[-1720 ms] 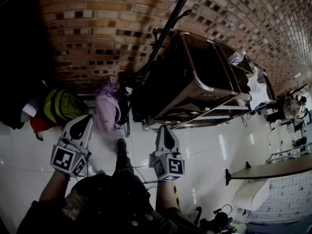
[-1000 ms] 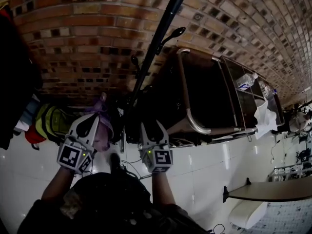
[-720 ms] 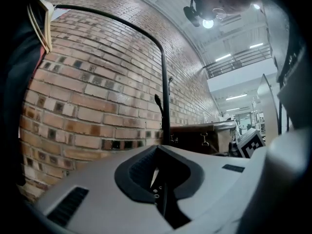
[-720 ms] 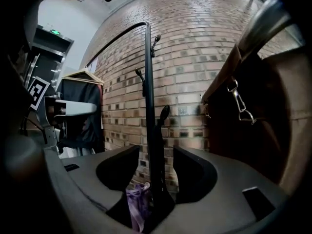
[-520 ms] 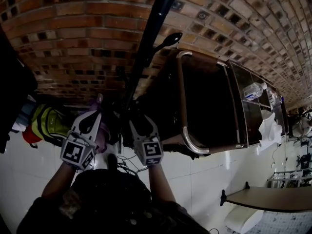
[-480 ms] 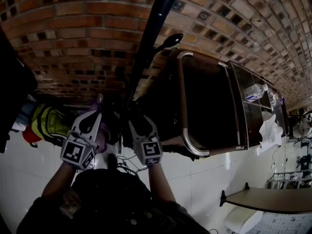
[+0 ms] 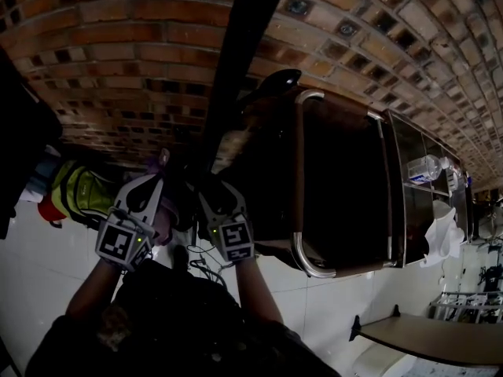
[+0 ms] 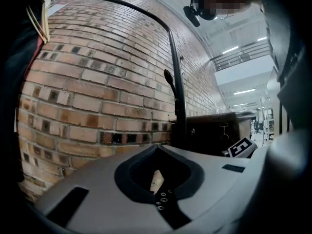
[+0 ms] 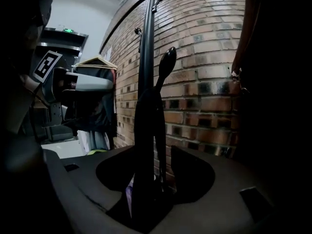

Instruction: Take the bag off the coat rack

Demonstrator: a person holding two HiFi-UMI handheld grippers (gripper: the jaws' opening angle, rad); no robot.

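The black coat rack pole (image 7: 236, 69) rises in front of the brick wall. A black strap (image 9: 148, 130) hangs from one of its hooks (image 9: 167, 57). My right gripper (image 9: 153, 152) stands open with this strap between its jaws; the pads do not press on it. In the head view the right gripper (image 7: 216, 185) is right at the pole's lower part. My left gripper (image 7: 149, 181) is just left of the pole, shut and empty, its tips (image 8: 157, 147) pointing at the wall. A purple bag (image 7: 163, 225) shows between the two grippers, mostly hidden.
A dark cabinet with a metal rail (image 7: 299, 171) stands right of the rack, a water bottle (image 7: 428, 167) on it. A green-yellow bag (image 7: 78, 191) and dark clothes (image 7: 20, 124) are at the left. The brick wall (image 7: 118, 53) is close behind. White tiles (image 7: 39, 265) cover the floor.
Both grippers have moved up and in toward the pole, and the view has closed in on the rack. The right gripper's jaws have spread around the strap.
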